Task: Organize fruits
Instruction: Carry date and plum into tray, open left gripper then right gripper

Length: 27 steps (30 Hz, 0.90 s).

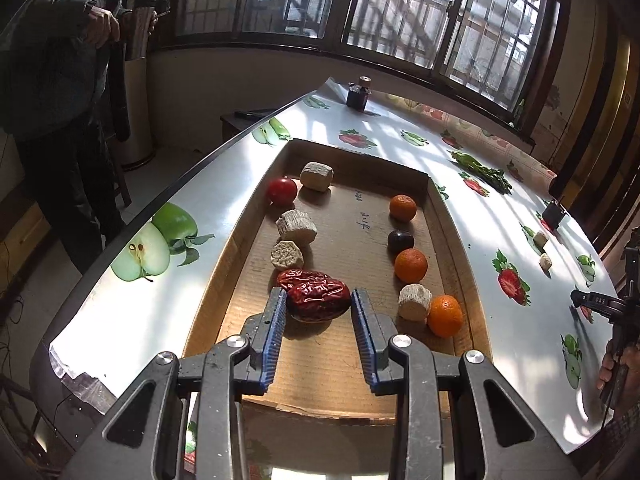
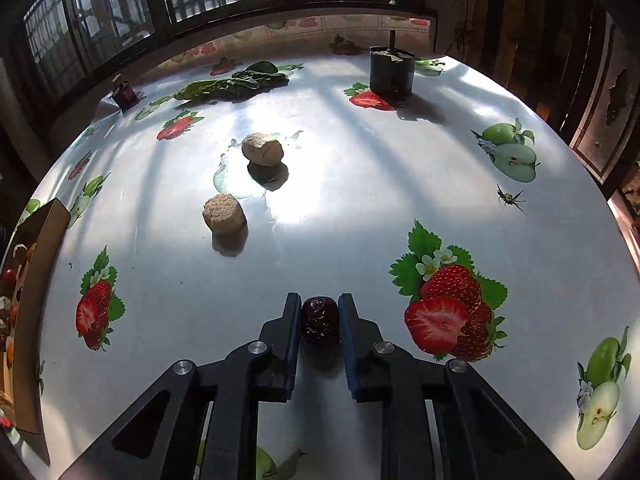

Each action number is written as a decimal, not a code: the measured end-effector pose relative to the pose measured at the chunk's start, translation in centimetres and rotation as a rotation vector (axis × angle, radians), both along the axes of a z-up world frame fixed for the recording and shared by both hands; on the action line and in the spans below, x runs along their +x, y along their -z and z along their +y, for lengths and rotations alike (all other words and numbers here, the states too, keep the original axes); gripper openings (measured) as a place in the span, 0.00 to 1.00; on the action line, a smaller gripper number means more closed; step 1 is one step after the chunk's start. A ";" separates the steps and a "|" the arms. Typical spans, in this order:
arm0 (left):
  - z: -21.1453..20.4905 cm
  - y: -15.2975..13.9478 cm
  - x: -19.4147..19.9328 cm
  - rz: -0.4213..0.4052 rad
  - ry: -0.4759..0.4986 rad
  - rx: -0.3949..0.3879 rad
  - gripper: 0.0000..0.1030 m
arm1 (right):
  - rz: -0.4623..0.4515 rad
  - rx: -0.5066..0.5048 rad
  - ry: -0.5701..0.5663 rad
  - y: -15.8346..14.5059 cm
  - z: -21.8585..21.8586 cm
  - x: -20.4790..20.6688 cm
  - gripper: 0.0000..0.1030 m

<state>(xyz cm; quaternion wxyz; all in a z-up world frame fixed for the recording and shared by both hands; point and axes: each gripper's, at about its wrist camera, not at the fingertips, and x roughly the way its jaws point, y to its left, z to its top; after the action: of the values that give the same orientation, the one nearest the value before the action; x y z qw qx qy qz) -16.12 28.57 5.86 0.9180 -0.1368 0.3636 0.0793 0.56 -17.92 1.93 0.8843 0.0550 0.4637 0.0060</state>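
the left tongs (image 1: 319, 300) stand spread around a wrinkled red date (image 1: 314, 295) lying at the near end of a cardboard tray (image 1: 320, 380); the left pad touches it, the right pad sits just beside it. behind the date a row of pale chunks (image 1: 287, 255) leads back to a red tomato (image 1: 282, 190). along the tray's right side sit an orange (image 1: 445, 316) touching another pale chunk, then a second orange, a dark plum (image 1: 400, 241) and a third orange. the right tongs (image 2: 319, 322) grip a dark date (image 2: 319, 323) over the table (image 2: 360, 208), beside a printed strawberry. farther off two pale chunks (image 2: 224, 214) lie apart, then leafy greens (image 2: 236, 84) and a dark pot (image 2: 391, 73).
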 end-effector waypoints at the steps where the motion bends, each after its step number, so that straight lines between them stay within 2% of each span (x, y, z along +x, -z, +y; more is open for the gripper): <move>1: 0.1 0.2 0.1 0.008 0.000 0.000 0.31 | -0.010 0.014 0.003 -0.4 0.0 -0.2 0.19; 5: 0.1 1.3 1.0 0.049 0.010 0.004 0.31 | -0.052 0.120 -0.099 -3.0 3.4 -2.2 0.19; 10: 0.2 2.4 1.7 0.099 0.007 0.018 0.31 | -0.083 0.186 -0.377 -5.6 14.0 -5.1 0.19; 15: 1.3 3.1 2.5 0.147 -0.023 0.017 0.31 | -0.060 0.240 -0.652 -5.5 24.5 -8.4 0.20; 17: 1.6 3.0 2.5 0.143 -0.028 0.007 0.31 | -0.052 0.233 -0.726 -4.9 27.7 -9.6 0.20; 22: 1.9 2.8 2.1 0.129 -0.028 -0.029 0.32 | -0.009 0.185 -0.795 -2.6 32.1 -10.6 0.20; 24: 2.0 2.5 1.8 0.117 -0.033 -0.036 0.38 | -0.003 0.157 -0.798 -2.0 32.8 -10.6 0.20; 26: 2.1 2.1 1.5 0.105 -0.045 -0.036 0.47 | -0.008 0.145 -0.794 -1.7 33.1 -10.6 0.20; 27: 2.0 1.9 1.3 0.100 -0.048 -0.032 0.48 | -0.009 0.144 -0.790 -1.6 33.2 -10.6 0.20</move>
<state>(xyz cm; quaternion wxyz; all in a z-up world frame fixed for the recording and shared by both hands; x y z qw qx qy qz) -14.79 30.60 3.92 0.8942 -0.1562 0.4069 0.1022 -10.06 15.24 3.52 0.8097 -0.0658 0.4437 0.3784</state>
